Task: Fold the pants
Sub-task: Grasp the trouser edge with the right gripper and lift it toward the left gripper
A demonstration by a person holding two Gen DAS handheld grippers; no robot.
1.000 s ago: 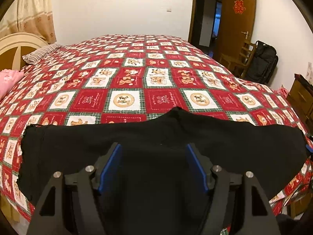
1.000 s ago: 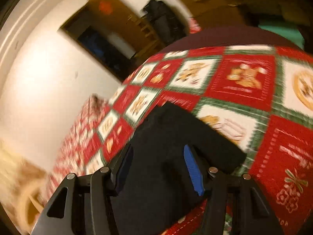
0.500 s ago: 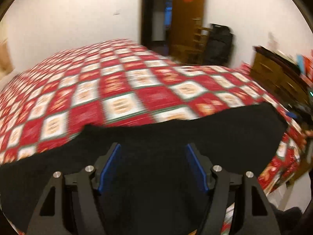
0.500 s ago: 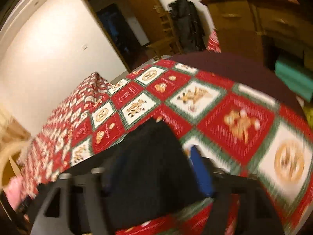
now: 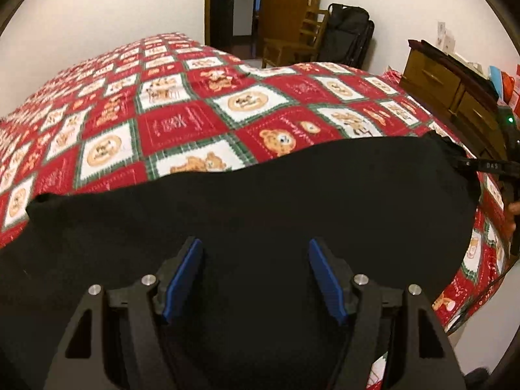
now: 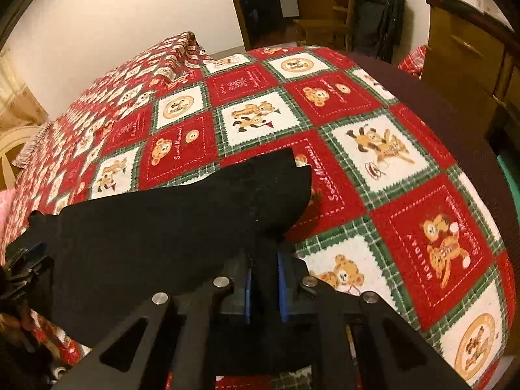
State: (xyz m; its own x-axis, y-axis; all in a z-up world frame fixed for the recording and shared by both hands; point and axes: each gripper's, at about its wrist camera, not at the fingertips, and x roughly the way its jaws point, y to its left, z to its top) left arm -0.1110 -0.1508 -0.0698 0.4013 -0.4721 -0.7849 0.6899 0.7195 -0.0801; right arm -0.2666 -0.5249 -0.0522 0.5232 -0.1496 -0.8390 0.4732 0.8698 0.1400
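Observation:
Black pants [image 5: 260, 201] lie spread across the near edge of a bed with a red, white and green bear-print cover [image 5: 182, 120]. My left gripper [image 5: 255, 279] hovers over the middle of the pants, jaws wide open and empty. In the right wrist view the pants [image 6: 169, 224] run to the left, and my right gripper [image 6: 264, 287] is shut on their right end near the bed's edge. The right gripper also shows at the far right of the left wrist view [image 5: 487, 165], at the pants' corner. The left gripper [image 6: 26, 260] shows at the left edge of the right wrist view.
A wooden dresser [image 5: 455, 91] stands right of the bed. A wooden chair [image 5: 292, 45], a black bag [image 5: 347, 39] and an open doorway [image 5: 234, 9] are at the far wall. A headboard [image 6: 13, 149] and a striped pillow [image 6: 31, 149] are at the far left.
Both views have swung toward the right end of the bed. My right gripper went from open over the pants' end to shut on it. The left gripper stayed open above the pants.

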